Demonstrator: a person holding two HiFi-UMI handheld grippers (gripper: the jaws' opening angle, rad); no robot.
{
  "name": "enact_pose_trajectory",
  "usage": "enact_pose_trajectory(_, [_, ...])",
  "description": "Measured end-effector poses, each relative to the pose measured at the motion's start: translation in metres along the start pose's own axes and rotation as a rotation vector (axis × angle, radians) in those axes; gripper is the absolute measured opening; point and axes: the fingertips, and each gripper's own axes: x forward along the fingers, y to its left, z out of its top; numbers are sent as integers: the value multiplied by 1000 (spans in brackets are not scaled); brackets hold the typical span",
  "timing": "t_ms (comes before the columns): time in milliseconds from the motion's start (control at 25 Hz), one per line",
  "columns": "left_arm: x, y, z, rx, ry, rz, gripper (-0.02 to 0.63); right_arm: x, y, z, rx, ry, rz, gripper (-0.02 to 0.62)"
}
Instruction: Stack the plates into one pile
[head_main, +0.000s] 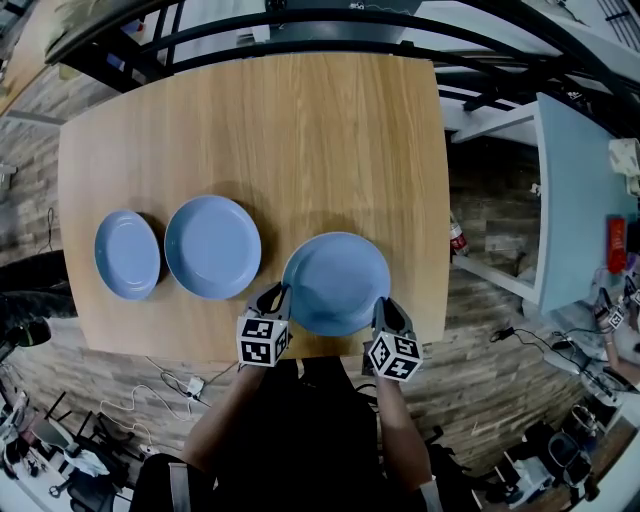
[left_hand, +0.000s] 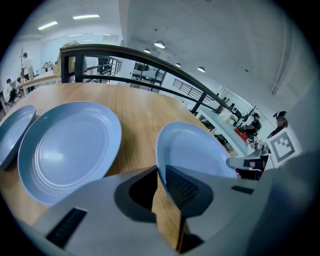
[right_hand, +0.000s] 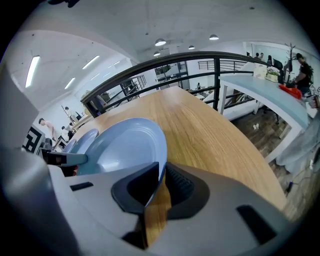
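A person pinches the near plate (head_main: 336, 282) from both sides at a wooden table (head_main: 300, 130). The left gripper (head_main: 272, 300) is closed to a narrow gap on the plate's near-left rim. The right gripper (head_main: 385, 312) is clamped the same way on its near-right rim. Each gripper view shows the thin blue rim running between the ribbed pads.

The held plate lies close to the table's near edge and not far from its right edge, leaving little wood on those two sides. Beyond it, broad bare wood runs to the far edge, where a black railing (head_main: 300, 30) curves past. To the left, the middle plate (head_main: 212, 246) lies flat just beside the held one. Only a slim strip of wood separates their rims near the left gripper. The small plate (head_main: 127, 254) lies farther left, hard by the middle plate and near the table's left edge. Whether those two rims touch cannot be made out.

In both gripper views the held plate looks tilted, but none shows whether its underside is off the wood. The marker cubes and the person's dark sleeves cover the table's near edge below the plate. In the left gripper view the small plate is cut off at the frame's edge. In the right gripper view the other two plates show only as slivers behind the held one.
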Motion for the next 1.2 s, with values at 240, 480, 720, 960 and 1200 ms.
enact_pose_trajectory(240, [-15,-9,-1,10,-26,5,66,-14,1,2,-13,-22,12,58])
enact_pose_trajectory(480, [-34,-21,2,25,-57,11,66,-33,2,5,-25,-43,24,58])
enact_pose_trajectory(720, [-48,-36,7,16,-112,16,66,-49,-1,17,-40,-88,48,58])
enact_pose_trajectory(960, [-67,-39,3,15,-150,19,66,-64,7,16,-57,-107,77,57])
enact_pose_trajectory(1200, [-92,-46,-5,10,-183,42,66,-84,15,13,-77,-129,97,57])
